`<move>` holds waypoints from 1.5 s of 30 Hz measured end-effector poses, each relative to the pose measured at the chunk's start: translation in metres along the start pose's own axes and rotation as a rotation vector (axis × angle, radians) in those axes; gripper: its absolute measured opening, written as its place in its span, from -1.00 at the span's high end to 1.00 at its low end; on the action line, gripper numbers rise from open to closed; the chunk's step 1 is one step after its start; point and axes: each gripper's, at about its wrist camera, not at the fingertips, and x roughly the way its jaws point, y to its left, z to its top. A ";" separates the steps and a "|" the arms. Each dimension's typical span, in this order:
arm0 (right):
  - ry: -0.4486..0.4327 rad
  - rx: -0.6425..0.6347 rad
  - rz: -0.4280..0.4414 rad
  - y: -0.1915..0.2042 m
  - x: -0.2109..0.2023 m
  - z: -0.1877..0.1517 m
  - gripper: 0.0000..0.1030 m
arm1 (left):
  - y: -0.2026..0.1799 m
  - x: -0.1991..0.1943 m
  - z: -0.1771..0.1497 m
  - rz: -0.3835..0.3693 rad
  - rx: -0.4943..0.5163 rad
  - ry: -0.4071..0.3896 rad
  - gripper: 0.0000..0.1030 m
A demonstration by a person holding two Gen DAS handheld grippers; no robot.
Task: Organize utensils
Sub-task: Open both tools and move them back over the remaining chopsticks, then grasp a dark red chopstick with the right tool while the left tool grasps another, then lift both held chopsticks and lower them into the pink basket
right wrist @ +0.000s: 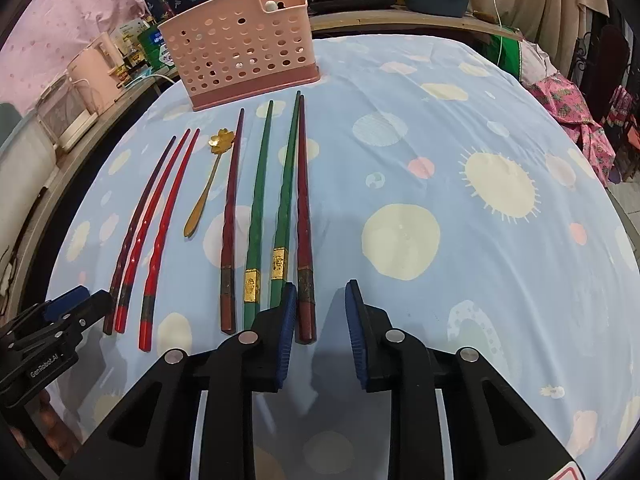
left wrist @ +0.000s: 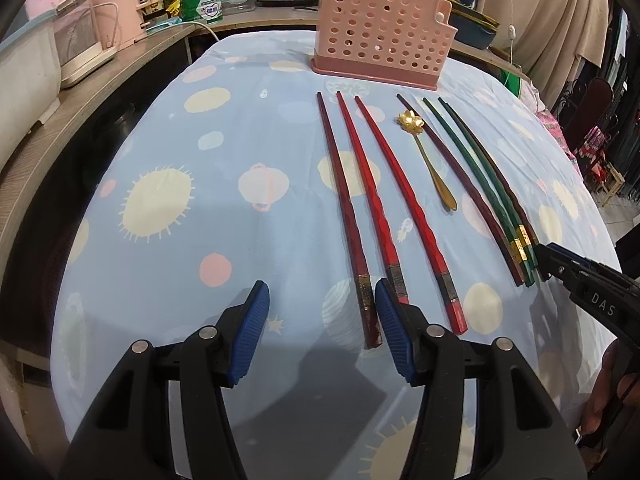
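Seven chopsticks and one gold spoon [left wrist: 430, 160] lie flat on the desk [left wrist: 168, 240], long axes running away from both grippers, thin tips toward the pink holder [left wrist: 380, 36] at the far side. The spoon's flower bowl also points to the holder. The left gripper [left wrist: 322, 332] is released and holds nothing; a dark red chopstick [left wrist: 348, 216] ends between its fingers, near the right pad (I cannot tell if it touches). The right gripper [right wrist: 322, 332] is also spread wide and empty; the rightmost dark chopstick [right wrist: 303, 208] ends just beside its left finger, with two green chopsticks [right wrist: 258, 200] left of it.
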 end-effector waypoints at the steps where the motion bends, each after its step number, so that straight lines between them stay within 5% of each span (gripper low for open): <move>1: -0.002 -0.004 -0.002 0.001 0.001 0.000 0.56 | -0.001 0.001 0.000 0.003 0.004 0.001 -0.02; 8: -0.017 -0.021 -0.015 0.001 0.002 0.001 0.69 | -0.005 0.003 -0.002 0.030 0.030 -0.003 0.02; 11: -0.018 -0.010 -0.009 -0.002 0.001 0.001 0.83 | -0.002 0.002 -0.001 0.026 0.021 -0.005 0.21; 20: -0.021 -0.014 -0.005 -0.002 -0.001 0.000 0.85 | 0.004 0.001 0.001 -0.030 -0.003 0.014 0.85; 32: -0.060 0.006 0.016 -0.003 -0.021 0.001 0.86 | 0.013 -0.020 0.004 -0.075 -0.051 -0.005 0.86; 45: -0.194 0.074 0.065 -0.013 -0.071 0.036 0.86 | 0.023 -0.072 0.037 -0.106 -0.099 -0.142 0.86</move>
